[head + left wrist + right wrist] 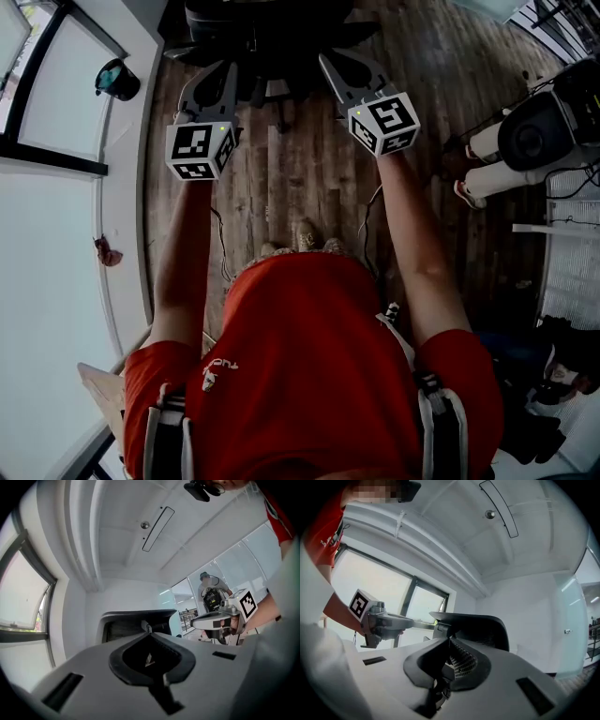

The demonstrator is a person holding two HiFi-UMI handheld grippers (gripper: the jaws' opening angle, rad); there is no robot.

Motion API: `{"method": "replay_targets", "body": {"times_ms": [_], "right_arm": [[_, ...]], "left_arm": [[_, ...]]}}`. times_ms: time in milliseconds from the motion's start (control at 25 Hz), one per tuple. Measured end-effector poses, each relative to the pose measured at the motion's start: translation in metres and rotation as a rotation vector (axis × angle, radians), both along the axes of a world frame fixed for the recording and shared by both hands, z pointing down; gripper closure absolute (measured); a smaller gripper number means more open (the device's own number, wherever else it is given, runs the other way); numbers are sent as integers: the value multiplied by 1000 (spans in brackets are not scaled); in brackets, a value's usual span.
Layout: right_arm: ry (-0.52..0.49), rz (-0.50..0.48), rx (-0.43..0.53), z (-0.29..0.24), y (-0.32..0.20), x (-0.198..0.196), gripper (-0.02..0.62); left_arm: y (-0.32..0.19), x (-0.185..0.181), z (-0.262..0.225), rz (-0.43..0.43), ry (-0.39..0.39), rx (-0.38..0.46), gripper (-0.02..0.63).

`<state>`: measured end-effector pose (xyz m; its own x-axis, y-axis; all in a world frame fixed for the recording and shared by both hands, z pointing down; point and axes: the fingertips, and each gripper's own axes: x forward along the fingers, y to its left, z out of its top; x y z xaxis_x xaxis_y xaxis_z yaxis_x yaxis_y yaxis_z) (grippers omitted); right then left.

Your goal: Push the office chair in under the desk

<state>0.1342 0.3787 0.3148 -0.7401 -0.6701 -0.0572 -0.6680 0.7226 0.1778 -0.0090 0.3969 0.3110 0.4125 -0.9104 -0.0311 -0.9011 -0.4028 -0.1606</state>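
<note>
The black office chair [267, 37] stands on the wooden floor at the top of the head view. Both grippers are held out level toward its back. My left gripper [221, 67] is shut, with nothing between its jaws, its tip at the chair's left side. My right gripper [330, 62] is also shut and empty, at the chair's right side. In the left gripper view the mesh backrest [133, 623] sits just past my shut jaws, with the right gripper [206, 620] beside it. The right gripper view shows the backrest [485, 627] and the left gripper [419, 624] reaching its edge. I see no desk.
A white window ledge [122, 187] runs along the left, with a dark teal object [117, 80] on it. Another person's legs [492, 173] and black equipment [539, 131] are at the right. Cables [223, 258] lie on the floor near my feet.
</note>
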Motion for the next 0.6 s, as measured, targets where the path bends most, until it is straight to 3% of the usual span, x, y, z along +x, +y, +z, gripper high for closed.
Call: {"method": "replay_targets", "body": {"times_ms": [360,600], "right_arm": [[173,-23,16,20,-33,21,557],[305,-67,43,35,-57,30,474]], "left_arm": [[-25,-21,22,-83,-208,-34,591],[-47,-35,35,-111,-377,-63,508]]}}
